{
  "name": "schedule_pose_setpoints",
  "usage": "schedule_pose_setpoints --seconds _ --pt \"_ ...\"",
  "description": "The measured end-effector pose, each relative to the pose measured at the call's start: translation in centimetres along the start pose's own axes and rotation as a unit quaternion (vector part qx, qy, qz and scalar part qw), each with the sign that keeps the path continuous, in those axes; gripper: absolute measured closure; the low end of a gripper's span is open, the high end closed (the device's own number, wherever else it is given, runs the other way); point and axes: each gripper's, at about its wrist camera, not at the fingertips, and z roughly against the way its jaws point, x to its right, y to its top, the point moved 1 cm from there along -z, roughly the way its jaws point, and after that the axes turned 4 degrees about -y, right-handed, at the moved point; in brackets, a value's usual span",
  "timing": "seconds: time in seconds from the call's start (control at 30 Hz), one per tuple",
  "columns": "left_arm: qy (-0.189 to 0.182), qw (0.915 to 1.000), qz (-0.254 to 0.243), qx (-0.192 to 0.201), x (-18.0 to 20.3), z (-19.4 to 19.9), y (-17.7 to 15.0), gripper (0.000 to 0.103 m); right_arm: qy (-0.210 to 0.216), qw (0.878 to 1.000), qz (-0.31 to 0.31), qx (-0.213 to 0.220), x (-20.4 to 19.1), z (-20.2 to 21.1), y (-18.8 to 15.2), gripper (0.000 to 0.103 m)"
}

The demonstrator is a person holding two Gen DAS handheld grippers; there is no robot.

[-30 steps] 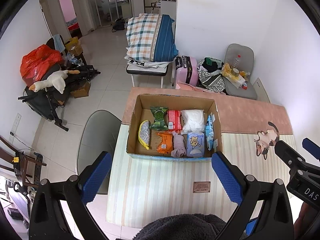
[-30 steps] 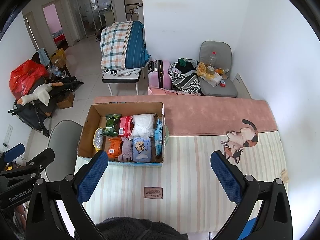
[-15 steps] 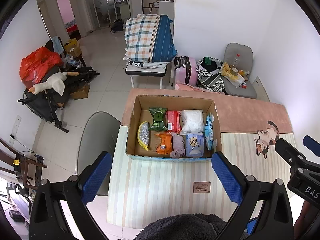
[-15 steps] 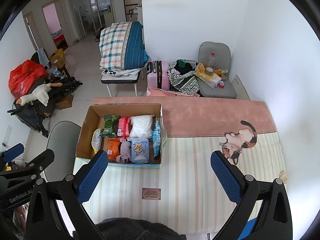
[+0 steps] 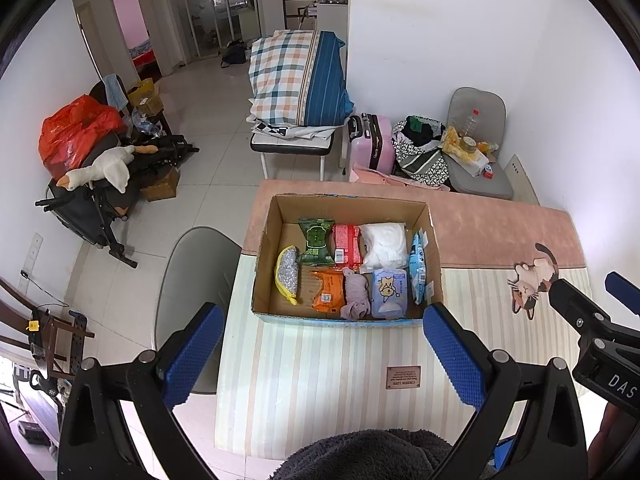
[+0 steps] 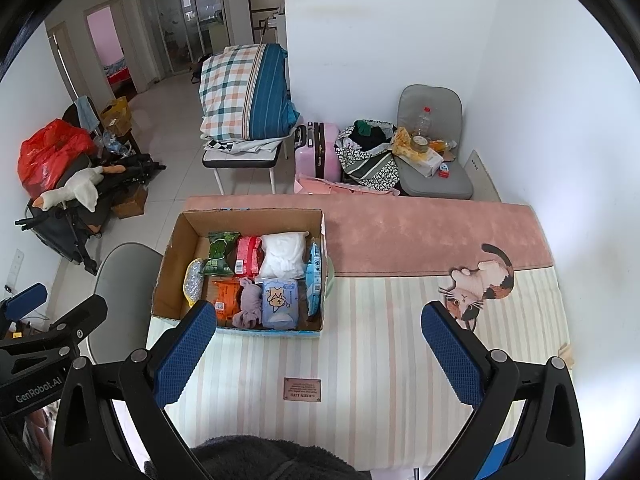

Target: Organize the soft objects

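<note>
An open cardboard box (image 5: 264,248) (image 6: 170,264) stands on the striped table mat (image 5: 320,380) (image 6: 380,340). It holds several soft packs: a green pack (image 5: 316,240), a red pack (image 5: 347,240), a white bag (image 5: 384,242), an orange pack (image 5: 329,290), a mauve cloth (image 5: 356,294), a blue tissue pack (image 5: 389,292) and a yellow-rimmed pouch (image 5: 287,276). My left gripper (image 5: 320,356) is open and empty, above the table in front of the box. My right gripper (image 6: 316,354) is open and empty, to the box's right.
A pink runner (image 6: 420,232) and a cat-shaped mat (image 6: 476,284) lie on the table's far side. A grey chair (image 5: 192,272) stands at the left edge. A dark fleece sleeve (image 5: 368,456) is at the bottom. Beyond are a bench with a plaid pillow (image 5: 296,80) and a pink suitcase (image 5: 370,144).
Both views have shifted only slightly; the box sits marginally lower and nearer. Both grippers stay open and empty.
</note>
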Motion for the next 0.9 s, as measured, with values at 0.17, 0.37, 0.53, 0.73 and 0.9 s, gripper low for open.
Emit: schedule_pose_setpoints --seconds 0.17,0.37,0.53,0.73,0.9 --pt "-0.002 1.0 0.0 -0.002 -0.07 -0.02 0.61 0.001 -0.001 1.0 0.003 -0.003 0.14 -0.04 0.06 0.0" --pt "-0.004 1.0 -0.004 -0.005 -0.09 -0.17 0.69 0.001 0.0 1.0 0.004 -0.005 0.5 -0.08 0.01 0.0" --pt "-0.003 1.0 -0.003 -0.003 -0.21 -0.35 0.54 0.001 0.001 1.0 0.006 -0.006 0.42 -0.02 -0.26 0.0" --pt "-0.001 1.0 -0.005 0.0 -0.31 -0.37 0.51 0.001 0.001 1.0 0.004 -0.005 0.41 0.02 -0.55 0.0" --pt "-0.002 1.0 -0.005 -0.001 -0.57 -0.37 0.38 0.001 0.0 1.0 0.006 -0.005 0.39 -0.01 -0.68 0.0"
